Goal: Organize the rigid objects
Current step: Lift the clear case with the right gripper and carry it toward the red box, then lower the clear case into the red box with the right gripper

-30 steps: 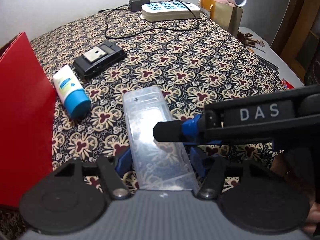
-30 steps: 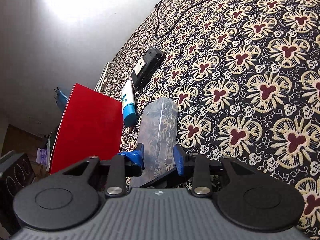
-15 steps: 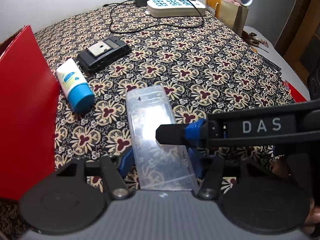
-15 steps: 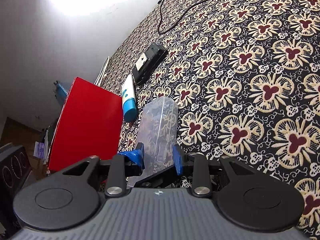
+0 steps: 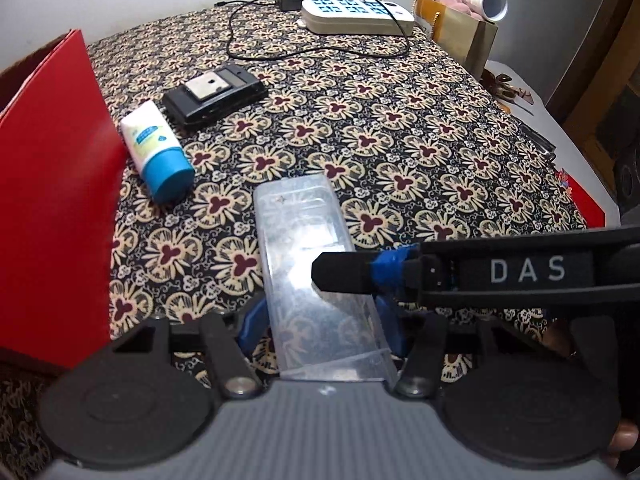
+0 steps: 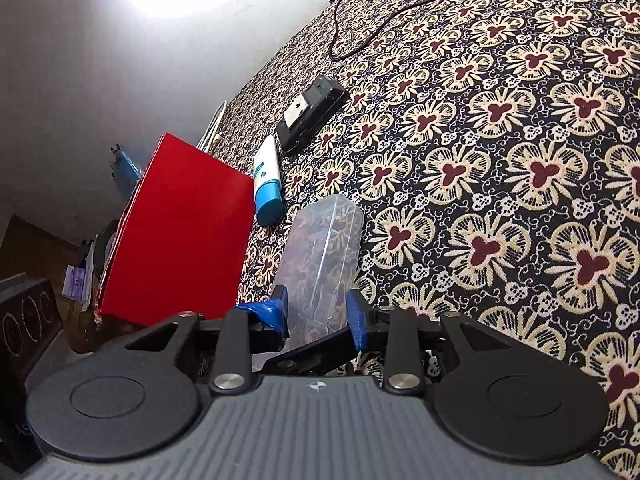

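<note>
Clear plastic case (image 5: 316, 276) sits clamped between both my tongs, left tongs (image 5: 320, 320) and right tongs (image 6: 318, 312), above the table (image 5: 400, 128). It looks light, stiff and slick, so I'd grip its long sides. Ahead-left lie a tube (image 5: 158, 152) and red box (image 5: 52, 184).

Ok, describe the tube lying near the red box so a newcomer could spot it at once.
Find the tall red box at the left edge of the flower-patterned tablecloth. Right beside it lies a small white tube, between the black device and the clear plastic case. Its fat blue cap sets it apart.
</note>
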A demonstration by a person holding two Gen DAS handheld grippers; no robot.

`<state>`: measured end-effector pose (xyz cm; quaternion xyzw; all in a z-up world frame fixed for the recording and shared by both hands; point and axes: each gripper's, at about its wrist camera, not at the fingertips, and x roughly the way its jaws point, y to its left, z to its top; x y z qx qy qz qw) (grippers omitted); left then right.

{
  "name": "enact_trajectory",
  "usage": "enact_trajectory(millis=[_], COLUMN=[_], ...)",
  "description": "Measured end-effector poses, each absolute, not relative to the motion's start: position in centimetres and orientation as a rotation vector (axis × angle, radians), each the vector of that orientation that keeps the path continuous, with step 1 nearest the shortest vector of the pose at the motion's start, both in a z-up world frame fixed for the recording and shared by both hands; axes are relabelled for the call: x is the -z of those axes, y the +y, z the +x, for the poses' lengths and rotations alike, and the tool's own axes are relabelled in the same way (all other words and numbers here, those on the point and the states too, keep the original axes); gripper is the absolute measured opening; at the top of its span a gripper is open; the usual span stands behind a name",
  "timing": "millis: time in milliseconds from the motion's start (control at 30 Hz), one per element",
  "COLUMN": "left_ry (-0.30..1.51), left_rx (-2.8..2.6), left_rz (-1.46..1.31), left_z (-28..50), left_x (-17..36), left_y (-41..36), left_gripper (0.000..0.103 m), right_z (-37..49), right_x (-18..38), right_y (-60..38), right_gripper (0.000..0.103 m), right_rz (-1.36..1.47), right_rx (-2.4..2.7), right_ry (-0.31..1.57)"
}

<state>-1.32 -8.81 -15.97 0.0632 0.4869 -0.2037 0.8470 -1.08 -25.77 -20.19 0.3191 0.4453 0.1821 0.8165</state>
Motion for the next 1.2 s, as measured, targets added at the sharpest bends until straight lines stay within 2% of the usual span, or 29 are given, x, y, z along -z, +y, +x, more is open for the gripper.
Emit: enact_trajectory(millis=[800,1200], left_ry=[0.908,0.756], left_rx=[0.395,0.517], left_rz=[0.147,0.191], left_z=[-5.9,-6.3], left_x=[10.8,5.6], left_y=[-6.6,-2.2], left_gripper=[0.055,0.055], right_z=[-4.4,-6.2], right_x=[16.0,10.6], right_y=[-23.4,-19.3], right_gripper=[0.015,0.015], right_rz=[0.622,0.611], right_rx=[-0.489,-0.41], right_ry=[0.864,0.691])
